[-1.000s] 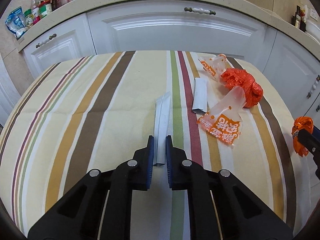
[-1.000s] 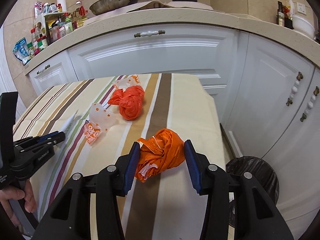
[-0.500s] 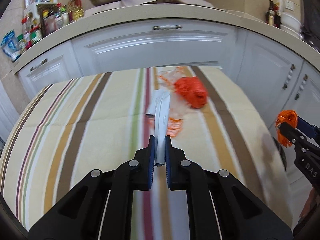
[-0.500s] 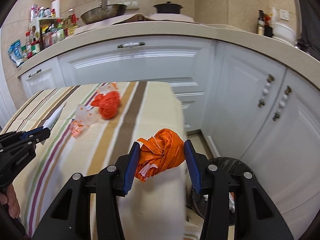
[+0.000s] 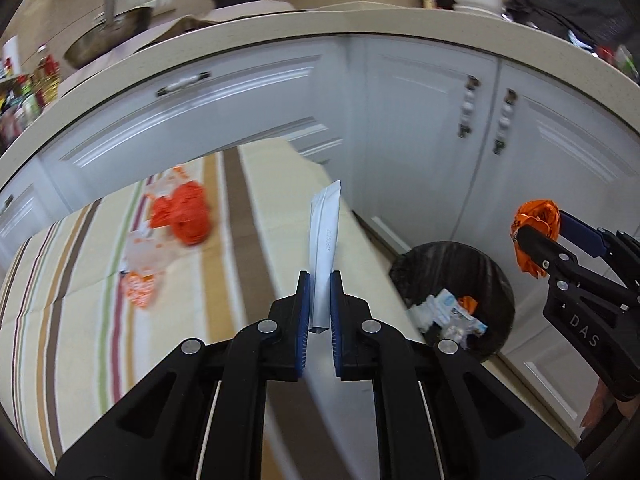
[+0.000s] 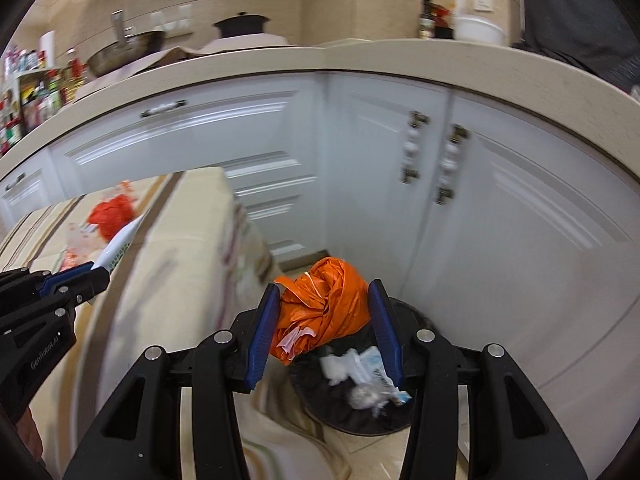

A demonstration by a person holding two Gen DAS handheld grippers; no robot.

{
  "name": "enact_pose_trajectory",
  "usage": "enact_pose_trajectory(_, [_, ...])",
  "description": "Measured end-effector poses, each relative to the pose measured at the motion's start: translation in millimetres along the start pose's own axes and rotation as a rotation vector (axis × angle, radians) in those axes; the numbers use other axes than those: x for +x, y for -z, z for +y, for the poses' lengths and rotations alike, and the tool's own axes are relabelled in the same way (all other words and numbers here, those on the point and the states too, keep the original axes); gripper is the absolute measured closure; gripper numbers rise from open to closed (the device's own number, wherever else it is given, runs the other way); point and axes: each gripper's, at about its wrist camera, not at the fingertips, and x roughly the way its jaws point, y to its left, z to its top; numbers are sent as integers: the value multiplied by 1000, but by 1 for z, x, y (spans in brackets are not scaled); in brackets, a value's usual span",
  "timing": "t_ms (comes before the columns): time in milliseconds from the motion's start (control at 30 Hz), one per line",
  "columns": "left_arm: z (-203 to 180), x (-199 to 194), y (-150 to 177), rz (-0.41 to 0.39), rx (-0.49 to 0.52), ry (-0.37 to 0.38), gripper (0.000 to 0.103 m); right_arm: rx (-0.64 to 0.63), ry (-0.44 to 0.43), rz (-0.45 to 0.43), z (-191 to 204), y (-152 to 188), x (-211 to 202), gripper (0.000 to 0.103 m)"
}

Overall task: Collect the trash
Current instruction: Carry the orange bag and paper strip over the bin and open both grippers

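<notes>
Carry-to-bin step; left gripper (image 5: pixel 319 300) pinches sachet (image 5: pixel 324 240); right gripper (image 6: pixel 325 328) clamps orange bag (image 6: pixel 324 304) above bin (image 6: pixel 416 316); next: release.

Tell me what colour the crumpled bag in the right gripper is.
Orange; the crumpled bag shows best in the right wrist view.

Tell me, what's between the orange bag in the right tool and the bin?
Nothing: in the right wrist view the orange bag hangs just above the black bin, only air between.

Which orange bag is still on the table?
The crumpled red-orange bag lying on the striped tablecloth, beside clear printed wrappers. The other orange bag is clamped in the right gripper, above the black bin.
</notes>
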Motion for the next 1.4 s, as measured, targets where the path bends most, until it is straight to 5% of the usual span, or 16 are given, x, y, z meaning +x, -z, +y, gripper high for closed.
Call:
enact_pose_trajectory(400, [-84, 29, -11, 26, 115, 45, 93, 60, 89, 5, -58, 12, 12, 57])
enact_pose_trajectory(800, [-129, 66, -20, 81, 162, 53, 92, 104, 112, 13, -92, 19, 29, 57])
enact_pose_trajectory(900, [-141, 80, -23, 104, 204, 52, 80, 113, 118, 26, -101, 18, 41, 47])
enact_pose_trajectory(933, [-145, 84, -23, 108, 218, 45, 63, 118, 127, 27, -104, 19, 45, 43])
enact_pose_trajectory(967, [-147, 86, -22, 100, 221, 35, 56, 123, 138, 27, -106, 19, 48, 41])
enact_pose_trajectory(1400, [-90, 54, -36, 32, 93, 32, 50, 112, 108, 26, -85, 11, 45, 41])
